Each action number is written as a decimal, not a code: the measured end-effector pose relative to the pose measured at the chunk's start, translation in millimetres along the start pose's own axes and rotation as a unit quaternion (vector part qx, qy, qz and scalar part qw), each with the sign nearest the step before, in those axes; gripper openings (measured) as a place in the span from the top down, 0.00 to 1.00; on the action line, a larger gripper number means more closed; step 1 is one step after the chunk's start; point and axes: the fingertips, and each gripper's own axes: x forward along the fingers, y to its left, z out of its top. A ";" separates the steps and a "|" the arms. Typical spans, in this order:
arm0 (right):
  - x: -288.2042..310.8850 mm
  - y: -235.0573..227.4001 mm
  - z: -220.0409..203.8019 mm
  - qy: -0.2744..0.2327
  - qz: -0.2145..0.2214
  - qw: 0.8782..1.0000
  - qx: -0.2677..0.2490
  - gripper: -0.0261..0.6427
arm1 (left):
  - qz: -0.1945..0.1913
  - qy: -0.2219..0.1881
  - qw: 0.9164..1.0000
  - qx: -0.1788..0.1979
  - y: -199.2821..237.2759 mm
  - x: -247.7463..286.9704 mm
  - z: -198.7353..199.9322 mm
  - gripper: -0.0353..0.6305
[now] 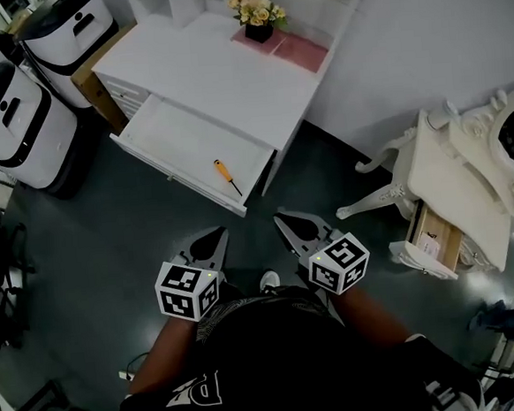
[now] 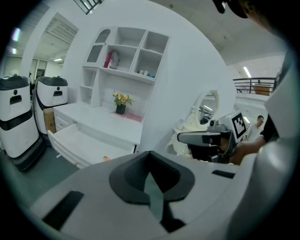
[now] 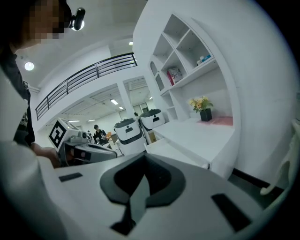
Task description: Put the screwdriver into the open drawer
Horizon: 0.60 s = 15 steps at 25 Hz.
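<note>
I hold the left gripper (image 1: 208, 242) and the right gripper (image 1: 292, 225) low by my body, well apart from the desk, each with its jaws pressed together on nothing, because the orange-handled screwdriver (image 1: 227, 177) already lies inside the open drawer (image 1: 158, 128), so I judge the placing done.

Left gripper (image 1: 215, 239) and right gripper (image 1: 285, 221) held side by side, jaws together, empty.

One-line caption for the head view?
Screwdriver lies in the open drawer; left hand-held gripper and right hand-held gripper, both shut and empty, held short of it.
</note>
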 end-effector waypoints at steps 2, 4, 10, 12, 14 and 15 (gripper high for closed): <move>-8.3 1.9 -10.2 0.001 0.006 1.000 0.007 0.95 | 0.010 0.005 1.000 -0.003 -10.0 -3.7 -12.7 0.92; -14.3 4.9 -19.3 0.005 0.013 1.000 0.009 0.95 | 0.017 0.003 1.000 -0.009 -18.6 -8.8 -20.4 0.92; -24.9 13.4 -20.2 0.003 0.017 1.000 0.000 0.95 | 0.026 -0.004 1.000 -0.003 -25.6 -21.5 -21.7 0.92; -24.9 15.6 -17.0 0.000 0.013 1.000 -0.002 0.95 | 0.024 -0.009 1.000 0.001 -21.8 -23.5 -14.7 0.92; -23.5 17.1 -13.7 -0.002 0.006 1.000 -0.005 0.95 | 0.019 -0.012 1.000 0.009 -18.0 -23.9 -6.4 0.92; -22.3 17.6 -12.1 -0.002 0.001 1.000 -0.006 0.95 | 0.016 -0.011 1.000 0.013 -15.9 -23.5 -3.0 0.92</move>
